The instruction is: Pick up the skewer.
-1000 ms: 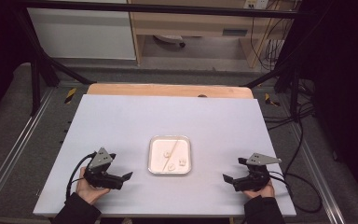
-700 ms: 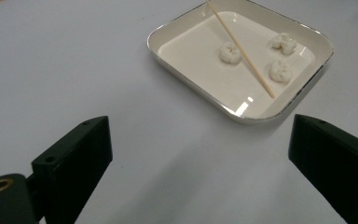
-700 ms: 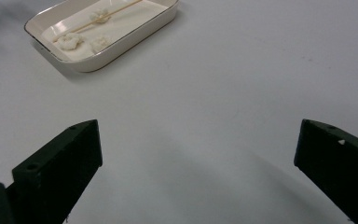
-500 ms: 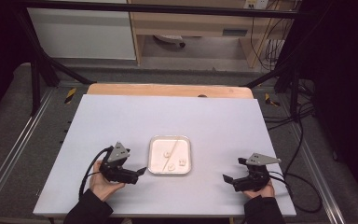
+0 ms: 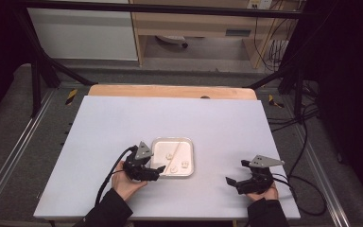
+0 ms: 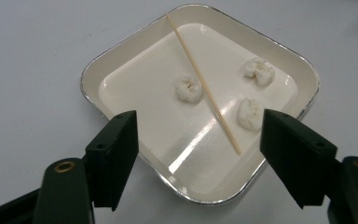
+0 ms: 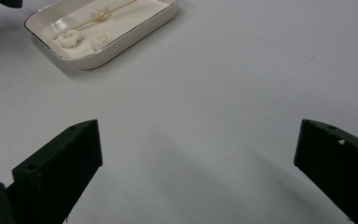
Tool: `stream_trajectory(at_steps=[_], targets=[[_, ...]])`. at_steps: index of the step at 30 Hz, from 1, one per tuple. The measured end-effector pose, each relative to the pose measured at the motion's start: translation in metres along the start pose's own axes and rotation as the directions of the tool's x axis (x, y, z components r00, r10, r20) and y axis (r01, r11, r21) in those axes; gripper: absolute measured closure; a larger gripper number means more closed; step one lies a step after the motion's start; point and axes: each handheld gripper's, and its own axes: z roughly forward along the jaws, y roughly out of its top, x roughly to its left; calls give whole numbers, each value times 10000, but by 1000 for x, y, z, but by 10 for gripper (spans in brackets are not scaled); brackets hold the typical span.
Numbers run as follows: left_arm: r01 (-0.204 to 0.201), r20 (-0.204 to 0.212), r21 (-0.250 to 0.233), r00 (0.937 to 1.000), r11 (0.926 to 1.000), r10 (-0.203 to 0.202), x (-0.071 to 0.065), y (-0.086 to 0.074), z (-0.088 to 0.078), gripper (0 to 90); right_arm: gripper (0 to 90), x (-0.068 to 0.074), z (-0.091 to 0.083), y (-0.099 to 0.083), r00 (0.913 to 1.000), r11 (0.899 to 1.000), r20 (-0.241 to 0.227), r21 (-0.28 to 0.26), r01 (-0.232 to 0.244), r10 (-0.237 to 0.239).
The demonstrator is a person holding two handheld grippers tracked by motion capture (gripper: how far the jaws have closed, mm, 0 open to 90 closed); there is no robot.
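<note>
My left gripper (image 6: 198, 140) has its jaws part open with nothing clamped between them; they have just been closing in from their widest. Between the two black jaws I look down on the near corner of a small cream tray (image 6: 121, 56) with a thin metal-coloured rim. The jaw tips hang over that corner, and I cannot tell whether they touch the rim.

In the tray I count three small white lumps (image 6: 189, 88), puffy and creased, and one thin wooden skewer (image 6: 200, 84). The skewer lies slantwise from the far rim toward the near corner. One lump sits on the left of it, just beside it; the other two sit on its right, the nearer one close against the stick.

From the high view, the tray (image 5: 188, 142) lies a little toward the near edge of the white table (image 5: 123, 118), about midway between its left and right edges, and my left gripper (image 5: 158, 169) is at the tray's near left corner, held in one hand (image 5: 125, 182).

My right gripper (image 7: 198, 154) has its jaws spread wide and holds nothing; bare table lies between them. It rests near the table's near right corner (image 5: 231, 182), well apart from the tray (image 7: 121, 42), which sits off ahead of it.
</note>
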Motion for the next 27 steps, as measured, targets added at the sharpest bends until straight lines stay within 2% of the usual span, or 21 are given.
stream_trajectory(at_steps=[7, 11, 16, 17, 25, 27], targets=[[199, -101, 203, 9998, 9996, -197, -7, 4, 18, 375, 15, 0, 0, 0, 10000, 10000, -6, 10, 37, -37], [496, -96, 279, 9987, 9984, -493, -9, 6, 26, 446, 15, 0, 1, 0, 10000, 10000, -17, 16, 48, -48], [551, -191, 278, 9983, 9981, -546, -12, 8, 31, 508, 16, 0, 1, 0, 10000, 10000, -25, 24, 38, -38], [556, -190, 306, 9983, 9980, -550, -13, 8, 32, 548, 16, 0, 1, 0, 10000, 10000, -40, 13, 31, -31], [566, -468, 251, 9974, 9981, -554, -20, 9, 39, 686, 16, 0, 1, 0, 10000, 10000, -30, 21, 50, -49], [580, -521, 288, 9970, 9979, -564, -21, 9, 40, 699, 16, 0, 1, 0, 10000, 10000, -33, 18, 52, -52]])
